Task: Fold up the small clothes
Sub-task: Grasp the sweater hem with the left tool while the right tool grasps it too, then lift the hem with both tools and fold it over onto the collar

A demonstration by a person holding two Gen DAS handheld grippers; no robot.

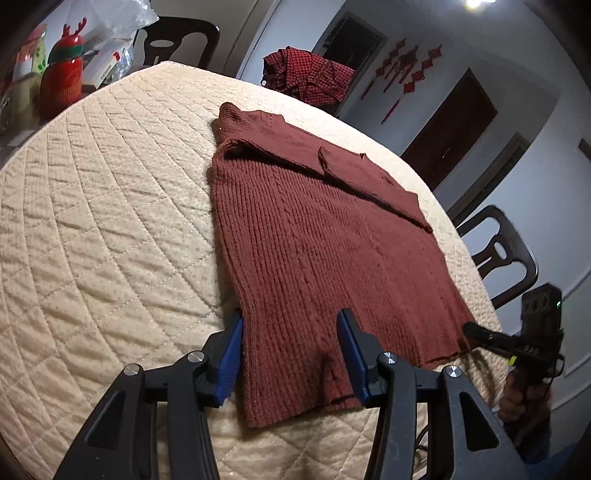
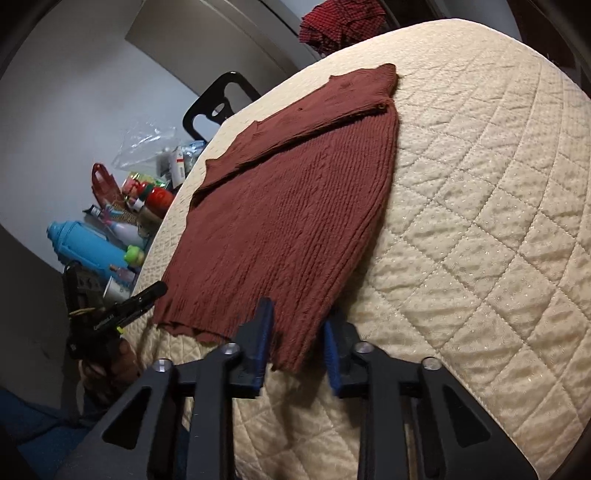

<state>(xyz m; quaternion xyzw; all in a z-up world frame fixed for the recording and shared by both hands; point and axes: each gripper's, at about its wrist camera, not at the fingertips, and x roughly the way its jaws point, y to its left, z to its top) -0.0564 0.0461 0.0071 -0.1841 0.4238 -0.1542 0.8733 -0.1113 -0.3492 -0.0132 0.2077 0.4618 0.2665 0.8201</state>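
A rust-brown knit sweater (image 1: 314,229) (image 2: 280,206) lies flat on the cream quilted table cover (image 1: 103,221) (image 2: 480,221), its sleeves folded across the chest and its hem towards me. My left gripper (image 1: 291,350) straddles the hem's left corner, jaws wide, with the cloth lying loose between the blue pads (image 1: 231,350). In the right wrist view the left gripper (image 2: 155,290) reaches that corner from the left. My right gripper (image 2: 297,343) has the hem's right corner filling the narrow gap between its pads (image 2: 264,332). The right gripper (image 1: 471,328) also shows beside that corner in the left wrist view.
A red checked garment (image 1: 306,77) (image 2: 340,18) hangs beyond the table's far edge. Dark chairs (image 1: 498,258) (image 2: 218,103) stand around the table. A red reindeer bottle (image 1: 62,81), a blue bottle (image 2: 88,247) and other clutter crowd a side surface.
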